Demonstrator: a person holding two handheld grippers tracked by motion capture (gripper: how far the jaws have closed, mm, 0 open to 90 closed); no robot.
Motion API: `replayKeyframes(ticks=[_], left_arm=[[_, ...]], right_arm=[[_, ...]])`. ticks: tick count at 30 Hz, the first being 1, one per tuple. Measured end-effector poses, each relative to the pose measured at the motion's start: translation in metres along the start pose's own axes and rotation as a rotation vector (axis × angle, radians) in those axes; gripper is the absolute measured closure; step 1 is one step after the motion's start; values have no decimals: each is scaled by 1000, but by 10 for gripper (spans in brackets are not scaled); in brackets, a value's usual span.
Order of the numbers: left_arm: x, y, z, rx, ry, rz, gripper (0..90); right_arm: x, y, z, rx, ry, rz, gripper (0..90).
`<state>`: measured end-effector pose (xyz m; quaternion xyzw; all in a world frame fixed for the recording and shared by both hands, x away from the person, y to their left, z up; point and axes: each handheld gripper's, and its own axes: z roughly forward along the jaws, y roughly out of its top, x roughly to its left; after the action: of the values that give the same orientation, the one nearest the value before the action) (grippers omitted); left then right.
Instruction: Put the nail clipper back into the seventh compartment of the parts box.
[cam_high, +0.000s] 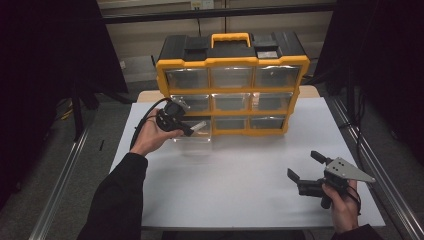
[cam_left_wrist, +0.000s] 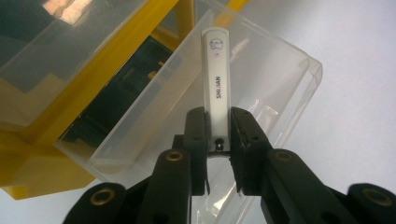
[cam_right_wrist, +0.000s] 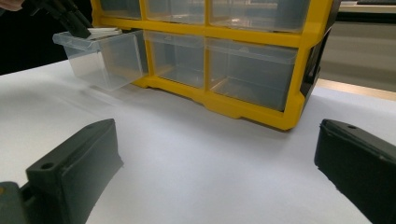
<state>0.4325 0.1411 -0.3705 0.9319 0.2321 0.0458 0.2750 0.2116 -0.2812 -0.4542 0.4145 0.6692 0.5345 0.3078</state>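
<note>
White nail clipper (cam_left_wrist: 216, 88) sits clamped in the left tool (cam_left_wrist: 217, 140), over the pulled-out clear drawer (cam_left_wrist: 261, 93). Right tool (cam_high: 309, 169) rests agape, well apart from that drawer.

Lab: black curtains (cam_high: 45, 60), aluminium rails (cam_high: 60, 185), white table (cam_high: 240, 190).

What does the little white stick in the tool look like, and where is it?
Find the big yellow box of drawers on the white table. Its bottom-left drawer is pulled out, and the left tool holds the stick above it. It is slim, flat and white, with dark letters down its face and a tiny picture at the tip; everything nearby is clear or yellow.
</note>
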Motion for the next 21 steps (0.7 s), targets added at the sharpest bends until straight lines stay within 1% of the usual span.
replayKeyframes(ticks=[2,3,4,5,6,7,8,9,10,11,12,13,14,15,16,18,21], left_arm=[[1,0,1,9,0,3,780],[2,0,0,22,-1,22,780],[2,0,0,19,-4,19,780],[2,0,1,23,-8,29,780],[2,0,2,27,-5,25,780],[0,-1,4,12,-1,-4,780],[-1,-1,5,6,1,-17,779],[0,-1,6,4,4,-8,779],[3,-1,5,27,0,20,779],[2,-1,6,18,-3,11,776],[1,-2,7,4,3,-18,775],[3,-3,7,23,0,-3,773],[3,-3,8,6,3,-3,752],[3,-4,7,6,12,-16,698],[5,-4,7,-14,5,-32,657],[5,-5,7,-22,9,-29,645],[6,-6,4,-35,21,-57,592]], right_arm=[[0,0,0,-1,-3,-1,0],[0,0,0,-1,-2,-1,0],[0,0,0,0,1,3,0],[0,0,0,0,2,3,0],[0,0,0,0,0,2,0],[0,0,0,0,1,1,0],[0,0,0,-2,2,1,0],[0,0,0,-2,0,2,0],[0,0,0,-2,-1,2,0],[0,0,0,1,3,3,0],[0,0,1,1,3,6,0],[0,0,1,1,9,0,0],[0,0,1,1,11,-4,0],[1,0,1,3,13,-1,0],[1,0,1,2,13,-3,0],[1,0,1,2,13,0,0],[0,0,1,1,13,0,0]])
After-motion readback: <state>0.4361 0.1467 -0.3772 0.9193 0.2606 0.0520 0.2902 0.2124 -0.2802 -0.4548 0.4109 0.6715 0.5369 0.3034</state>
